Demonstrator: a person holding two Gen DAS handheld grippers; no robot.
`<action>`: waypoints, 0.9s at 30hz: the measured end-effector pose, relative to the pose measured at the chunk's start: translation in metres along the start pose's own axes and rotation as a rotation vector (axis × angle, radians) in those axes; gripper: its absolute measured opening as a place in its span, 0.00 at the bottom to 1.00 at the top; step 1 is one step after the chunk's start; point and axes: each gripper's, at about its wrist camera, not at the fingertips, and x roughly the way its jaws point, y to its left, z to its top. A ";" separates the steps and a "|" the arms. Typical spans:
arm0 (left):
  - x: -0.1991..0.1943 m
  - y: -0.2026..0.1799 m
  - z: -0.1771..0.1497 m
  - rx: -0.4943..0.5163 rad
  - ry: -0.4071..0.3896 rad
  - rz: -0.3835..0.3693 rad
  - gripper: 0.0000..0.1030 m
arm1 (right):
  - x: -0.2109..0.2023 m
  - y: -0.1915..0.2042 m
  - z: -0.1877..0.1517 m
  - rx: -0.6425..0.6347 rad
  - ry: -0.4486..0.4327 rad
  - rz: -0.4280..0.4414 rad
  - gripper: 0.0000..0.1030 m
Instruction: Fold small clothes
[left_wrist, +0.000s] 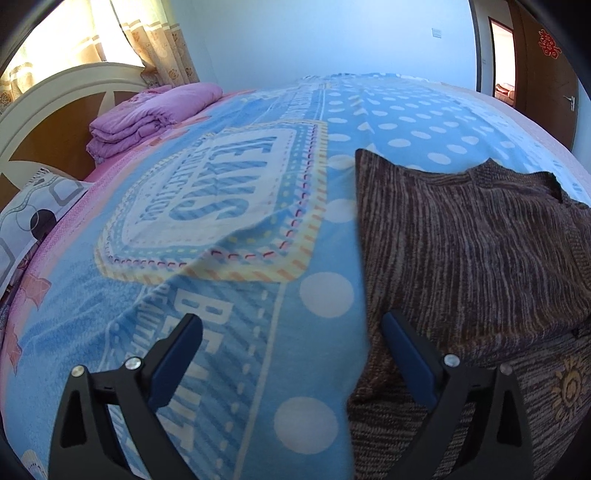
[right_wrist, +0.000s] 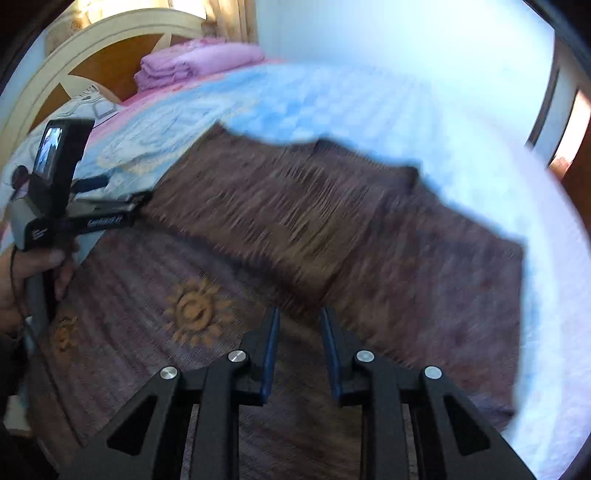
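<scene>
On a bed (left_wrist: 240, 332) under a blue dotted blanket, the brown knit garment (left_wrist: 461, 240) lies partly folded, the left claw (left_wrist: 291, 354) spread wide straddling its near edge, likely to grab it, while the right claw (right_wrist: 298, 354), narrowly parted and empty, hovers above the cloth.

Blanket (left_wrist: 229, 325): badge lettering upside down, second line "COLLECTION"; strip between left gripper (left_wrist: 291, 328) fingers begins "BEAUTIF". Other lettering illegible.
</scene>
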 end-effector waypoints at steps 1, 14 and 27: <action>-0.001 0.000 0.000 0.000 -0.001 0.004 0.98 | -0.003 -0.001 0.005 0.005 -0.026 0.006 0.24; 0.001 0.014 -0.005 -0.066 0.023 -0.034 1.00 | 0.023 0.010 0.000 0.032 0.011 0.110 0.24; -0.006 0.028 -0.004 -0.113 0.009 -0.068 1.00 | -0.014 -0.071 -0.038 0.241 -0.032 -0.095 0.27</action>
